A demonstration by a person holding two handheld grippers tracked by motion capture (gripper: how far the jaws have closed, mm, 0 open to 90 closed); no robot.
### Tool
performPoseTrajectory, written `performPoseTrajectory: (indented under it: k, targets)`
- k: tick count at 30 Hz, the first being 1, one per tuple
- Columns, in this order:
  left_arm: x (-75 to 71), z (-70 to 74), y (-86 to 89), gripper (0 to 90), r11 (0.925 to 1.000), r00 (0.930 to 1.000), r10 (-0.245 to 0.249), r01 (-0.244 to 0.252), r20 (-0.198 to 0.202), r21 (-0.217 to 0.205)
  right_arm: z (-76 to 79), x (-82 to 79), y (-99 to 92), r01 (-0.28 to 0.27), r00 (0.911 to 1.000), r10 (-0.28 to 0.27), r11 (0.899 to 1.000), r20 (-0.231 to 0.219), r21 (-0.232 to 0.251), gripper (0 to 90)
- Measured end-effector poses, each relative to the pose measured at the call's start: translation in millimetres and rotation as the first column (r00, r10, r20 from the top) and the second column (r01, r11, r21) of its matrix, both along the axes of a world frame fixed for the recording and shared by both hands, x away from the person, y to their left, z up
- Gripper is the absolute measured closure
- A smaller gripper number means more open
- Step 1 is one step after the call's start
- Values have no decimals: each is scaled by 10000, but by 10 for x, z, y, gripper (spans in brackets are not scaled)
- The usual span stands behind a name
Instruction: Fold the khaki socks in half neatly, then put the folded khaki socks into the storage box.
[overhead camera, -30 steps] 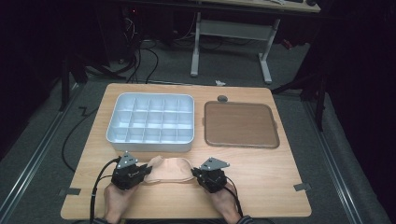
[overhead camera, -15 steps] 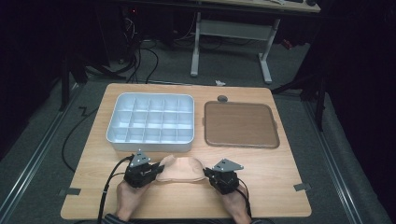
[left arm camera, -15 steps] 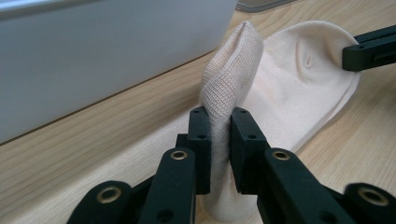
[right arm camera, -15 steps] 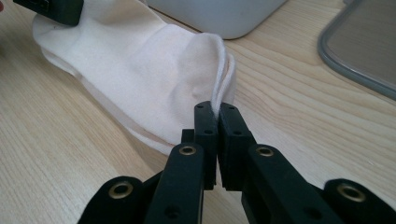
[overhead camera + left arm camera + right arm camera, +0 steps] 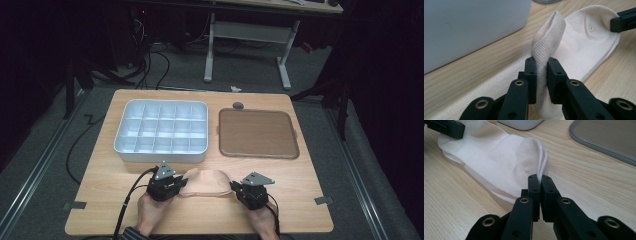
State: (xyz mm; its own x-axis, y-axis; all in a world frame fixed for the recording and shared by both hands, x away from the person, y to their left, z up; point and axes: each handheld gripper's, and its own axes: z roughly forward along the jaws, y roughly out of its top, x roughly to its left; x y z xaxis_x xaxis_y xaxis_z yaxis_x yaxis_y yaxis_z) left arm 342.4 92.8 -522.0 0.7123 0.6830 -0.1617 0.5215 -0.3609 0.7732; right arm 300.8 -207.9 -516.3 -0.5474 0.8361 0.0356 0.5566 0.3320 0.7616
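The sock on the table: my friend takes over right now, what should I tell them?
Left tool: shut on one end of the cream sock.
Right tool: shut on the sock's other end.
The sock lies flat at the near edge of the wooden table, stretched between both tools. The white divided tray and the brown tray sit behind it.
Done: both ends gripped.
Left: probably folding the sock and putting it in a tray.

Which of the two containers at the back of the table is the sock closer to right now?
The white compartment tray on the left: the sock lies just in front of its near right corner, while the brown flat tray sits farther off to the right.
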Motion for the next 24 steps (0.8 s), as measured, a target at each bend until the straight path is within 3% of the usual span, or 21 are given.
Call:
performPoseTrajectory:
  k: [14, 15, 16, 20, 24]
  targets:
    - [22, -81, -39, 748, 9990, 9994, 256, -247, -239, 367, -126, 33, -38, 98, 9993, -99, 9999, -352, -35, 868]
    - [23, -80, -34, 677, 9988, 9993, 295, -286, -237, 398, -123, 43, -37, 114, 9992, -116, 9999, -385, -43, 857]
    - [23, -78, -29, 677, 9983, 9991, 362, -351, -226, 457, -123, 43, -37, 114, 9992, -116, 9999, -385, -43, 857]
    - [11, -63, -3, 497, 9969, 9981, 622, -620, -28, 486, -120, 59, -38, 200, 9990, -206, 9997, -401, -154, 794]
    - [8, -54, 59, 442, 9953, 9965, 837, -840, 88, 472, -127, 59, -63, 275, 9989, -279, 9996, -376, -116, 740]
